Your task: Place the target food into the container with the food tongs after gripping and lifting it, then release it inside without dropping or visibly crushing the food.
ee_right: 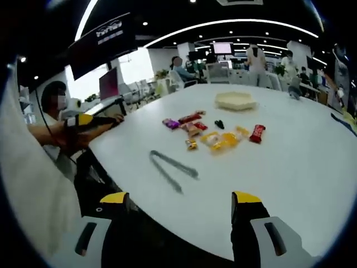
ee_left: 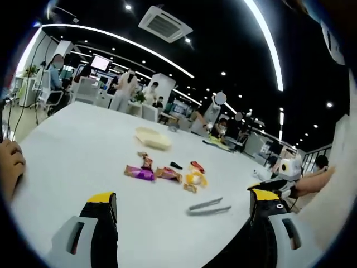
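Note:
Metal food tongs (ee_left: 209, 206) (ee_right: 173, 169) lie flat on the white table (ee_left: 72, 151) (ee_right: 301, 167), nearest to me. Beyond them several snack packets are scattered: a purple one (ee_left: 139, 172) (ee_right: 170, 123), a yellow one (ee_left: 195, 180) (ee_right: 223, 139) and a red one (ee_left: 197, 166) (ee_right: 256, 133). A shallow cream container (ee_left: 152, 138) (ee_right: 235, 100) sits farther back. My left gripper (ee_left: 183, 196) is open and empty, short of the tongs. My right gripper (ee_right: 181, 198) is open and empty at the table's near edge, the tongs just ahead.
A hand (ee_left: 8, 164) rests on the table's left edge. An arm holding a yellow-tipped gripper (ee_right: 83, 120) reaches toward the table's left edge. A hand with a white device (ee_left: 287, 167) is at the right edge. People and desks fill the office behind.

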The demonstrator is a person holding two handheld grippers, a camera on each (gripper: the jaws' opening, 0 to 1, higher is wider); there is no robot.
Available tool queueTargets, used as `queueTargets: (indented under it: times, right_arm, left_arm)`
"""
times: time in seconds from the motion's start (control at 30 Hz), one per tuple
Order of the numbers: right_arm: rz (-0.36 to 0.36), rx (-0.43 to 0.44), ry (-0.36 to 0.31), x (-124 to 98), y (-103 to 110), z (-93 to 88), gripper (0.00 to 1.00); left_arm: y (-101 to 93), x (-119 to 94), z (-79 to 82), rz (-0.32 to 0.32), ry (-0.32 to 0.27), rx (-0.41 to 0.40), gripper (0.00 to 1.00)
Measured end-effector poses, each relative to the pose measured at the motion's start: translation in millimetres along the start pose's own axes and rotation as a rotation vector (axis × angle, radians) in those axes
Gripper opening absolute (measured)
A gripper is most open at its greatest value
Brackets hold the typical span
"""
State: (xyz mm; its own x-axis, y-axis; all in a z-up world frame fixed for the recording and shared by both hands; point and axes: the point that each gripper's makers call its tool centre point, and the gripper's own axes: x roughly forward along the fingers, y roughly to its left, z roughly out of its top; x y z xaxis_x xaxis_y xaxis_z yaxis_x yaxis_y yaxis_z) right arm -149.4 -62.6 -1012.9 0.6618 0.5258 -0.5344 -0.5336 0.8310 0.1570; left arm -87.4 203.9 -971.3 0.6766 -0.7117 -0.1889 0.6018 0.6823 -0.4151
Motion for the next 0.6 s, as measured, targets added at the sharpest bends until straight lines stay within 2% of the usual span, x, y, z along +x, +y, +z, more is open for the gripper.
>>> queueTargets:
  times: [0.13, 0.27, 0.3, 0.33, 0.37, 0.47, 0.5, 0.6]
  right_arm:
    - [-0.020, 0.020, -0.010, 10.2, -4.3, -1.0, 0.73]
    - [-0.026, 0.045, -0.033, 20.8, -6.8, 2.4, 0.73]
    - [-0.013, 0.056, -0.035, 24.3, -6.4, 4.1, 0.73]
    - [0.042, 0.107, -0.061, 26.7, 2.0, 10.7, 0.73]
    - [0.060, 0.120, -0.065, 27.4, 4.9, 14.0, 0.73]
    - [0.067, 0.081, -0.036, 28.0, 6.0, 14.1, 0.73]
    - [0.079, -0.029, 0.024, 31.7, 4.9, 8.6, 0.73]
    - [0.074, -0.090, 0.020, 35.4, 2.7, 13.0, 0.73]
  left_arm:
    - [-1.1, -4.1, -4.3, 0.004, 0.011, 0.009, 1.00]
    - [7.7, -8.3, -2.1, 0.028, -0.024, -0.004, 1.00]
    - [8.5, -8.3, -1.3, 0.032, -0.033, -0.008, 1.00]
    - [11.7, -8.0, -0.2, 0.046, -0.045, -0.017, 1.00]
    - [15.1, -7.1, -0.5, 0.060, -0.049, -0.030, 1.00]
    - [17.9, -3.3, 5.1, 0.077, -0.063, -0.058, 1.00]
    - [19.0, -0.9, 9.7, 0.081, -0.073, -0.070, 1.00]
    - [15.0, 5.3, 17.4, 0.050, -0.084, -0.053, 1.00]
